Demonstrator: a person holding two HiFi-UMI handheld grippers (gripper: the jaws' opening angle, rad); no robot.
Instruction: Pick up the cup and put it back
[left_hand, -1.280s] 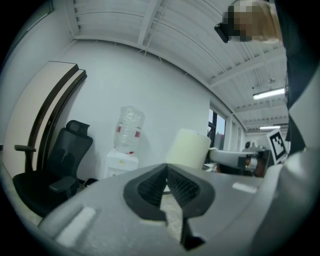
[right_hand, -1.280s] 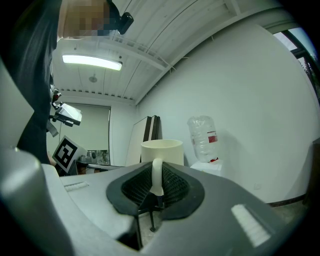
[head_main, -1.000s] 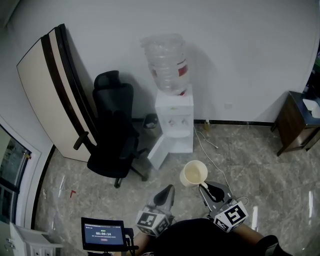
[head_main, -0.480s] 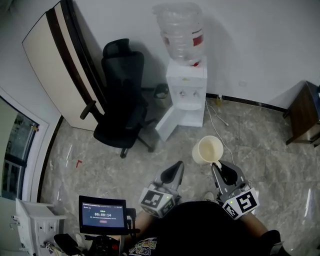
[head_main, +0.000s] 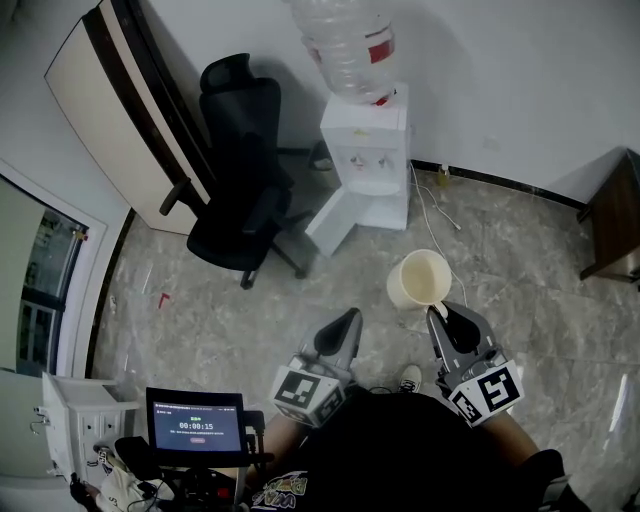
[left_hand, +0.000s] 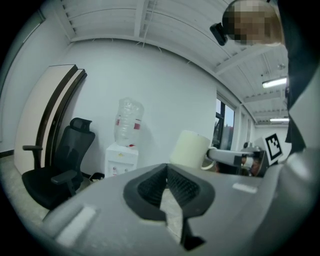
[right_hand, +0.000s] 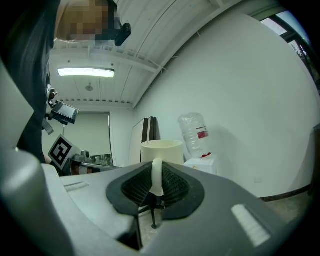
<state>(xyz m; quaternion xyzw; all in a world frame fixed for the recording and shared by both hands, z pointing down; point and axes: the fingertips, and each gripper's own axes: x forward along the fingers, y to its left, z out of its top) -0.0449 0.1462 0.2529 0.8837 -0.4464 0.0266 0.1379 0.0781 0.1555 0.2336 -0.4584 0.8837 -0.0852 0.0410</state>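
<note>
A cream cup hangs in the air over the marble floor, mouth up, in front of the person. My right gripper is shut on its handle, and the cup body stands just beyond the pads. My left gripper is level with it on the left, jaws together and holding nothing. In the left gripper view the cup shows to the right of the left gripper, apart from it.
A white water dispenser with a clear bottle stands against the far wall, its lower door swung open. A black office chair and a leaning board are at the left. A dark cabinet is at the right and a tablet screen at bottom left.
The head view has swung, so the dispenser and chair sit higher in the picture. The cup and right gripper appear higher and further right; the grip on the handle is unchanged.
</note>
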